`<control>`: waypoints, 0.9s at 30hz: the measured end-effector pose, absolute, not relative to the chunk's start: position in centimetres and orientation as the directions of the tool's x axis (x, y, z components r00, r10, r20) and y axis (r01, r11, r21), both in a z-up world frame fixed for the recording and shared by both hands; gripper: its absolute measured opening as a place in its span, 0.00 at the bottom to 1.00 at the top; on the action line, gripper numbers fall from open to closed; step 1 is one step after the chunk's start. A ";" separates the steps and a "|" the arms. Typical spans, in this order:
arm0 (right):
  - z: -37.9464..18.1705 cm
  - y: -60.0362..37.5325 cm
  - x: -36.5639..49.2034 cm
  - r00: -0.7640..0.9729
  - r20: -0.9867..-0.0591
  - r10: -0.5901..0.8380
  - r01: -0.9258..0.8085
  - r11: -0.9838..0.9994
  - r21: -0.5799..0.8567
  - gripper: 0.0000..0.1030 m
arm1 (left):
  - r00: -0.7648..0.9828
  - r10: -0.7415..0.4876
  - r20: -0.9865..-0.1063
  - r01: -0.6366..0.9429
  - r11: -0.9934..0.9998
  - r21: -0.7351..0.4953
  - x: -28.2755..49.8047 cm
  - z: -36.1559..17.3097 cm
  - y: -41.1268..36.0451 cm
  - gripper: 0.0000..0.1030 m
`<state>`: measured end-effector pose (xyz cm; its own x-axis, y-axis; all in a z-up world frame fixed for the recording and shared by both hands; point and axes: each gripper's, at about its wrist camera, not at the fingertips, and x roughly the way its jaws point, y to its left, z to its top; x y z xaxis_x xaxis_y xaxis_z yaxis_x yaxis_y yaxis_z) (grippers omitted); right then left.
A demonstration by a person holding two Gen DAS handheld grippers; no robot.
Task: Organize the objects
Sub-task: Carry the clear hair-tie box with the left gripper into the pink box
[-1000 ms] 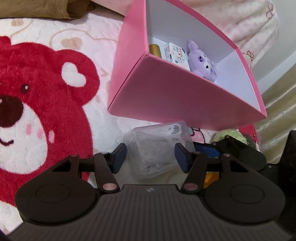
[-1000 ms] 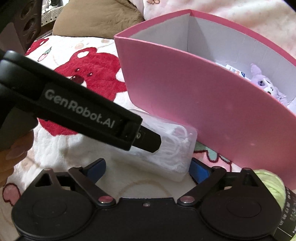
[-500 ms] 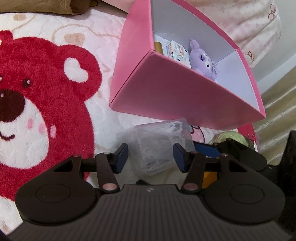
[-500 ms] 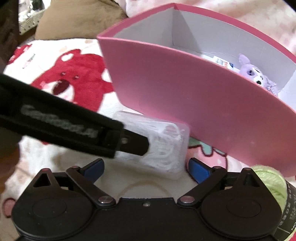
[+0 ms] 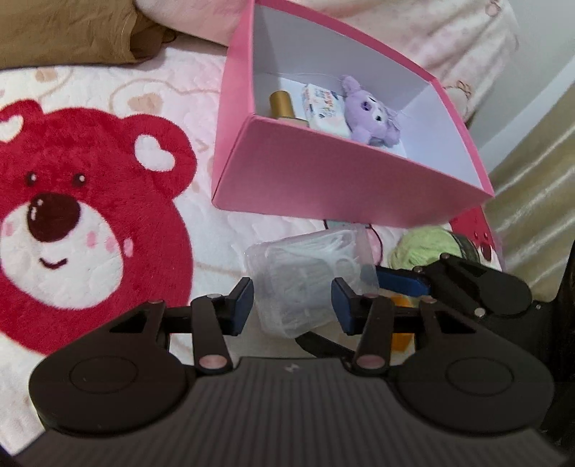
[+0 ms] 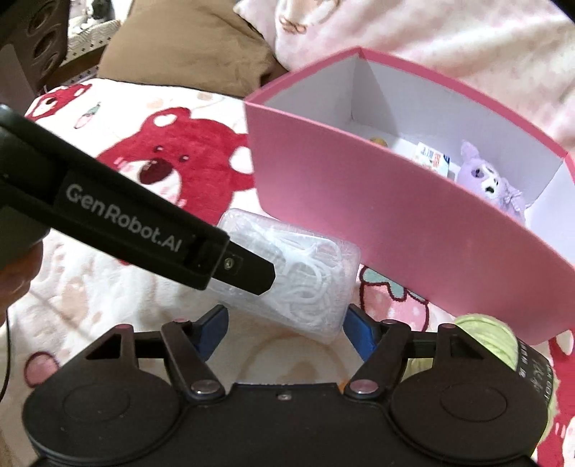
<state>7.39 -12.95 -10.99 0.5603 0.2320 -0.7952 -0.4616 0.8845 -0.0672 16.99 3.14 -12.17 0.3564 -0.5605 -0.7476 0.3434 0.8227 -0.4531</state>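
Observation:
A clear plastic box of white floss picks (image 5: 309,276) sits between the blue pads of my left gripper (image 5: 291,300), which is shut on it and holds it above the blanket. It also shows in the right wrist view (image 6: 305,280), with the left gripper's black finger across it. My right gripper (image 6: 285,332) is open and empty just below the box. The pink box (image 5: 323,179) stands beyond, holding a purple plush (image 5: 370,111), a small printed packet (image 5: 323,107) and a gold cylinder (image 5: 282,104).
A green yarn ball (image 5: 424,248) lies right of the floss box, near the pink box's corner; it also shows in the right wrist view (image 6: 481,334). The red bear blanket (image 5: 72,215) covers the bed. A brown pillow (image 5: 64,32) lies behind.
My left gripper has lifted the floss box off the blanket and higher, so the inside of the pink box shows more. The right gripper has risen alongside, still open.

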 end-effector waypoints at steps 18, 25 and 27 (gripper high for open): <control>-2.9 -13.3 4.8 0.649 -0.717 0.256 -0.470 0.876 -0.113 0.74 | 0.404 -0.576 -0.711 0.448 0.802 -0.395 11.6 -2.6 1.2 0.45; 0.3 -15.3 6.1 0.665 -0.711 0.229 -0.435 0.893 -0.118 0.74 | 0.410 -0.572 -0.711 0.490 0.795 -0.357 12.6 1.1 -1.5 0.45; 0.9 -15.9 6.6 0.666 -0.712 0.220 -0.423 0.899 -0.118 0.74 | 0.396 -0.576 -0.715 0.494 0.790 -0.363 13.5 1.9 -2.3 0.45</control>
<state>6.56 -15.92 0.90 0.6663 0.2202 -0.7124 -0.4227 0.8986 -0.1176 13.49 -2.27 1.90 0.3960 -0.5760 -0.7152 0.4944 0.7900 -0.3625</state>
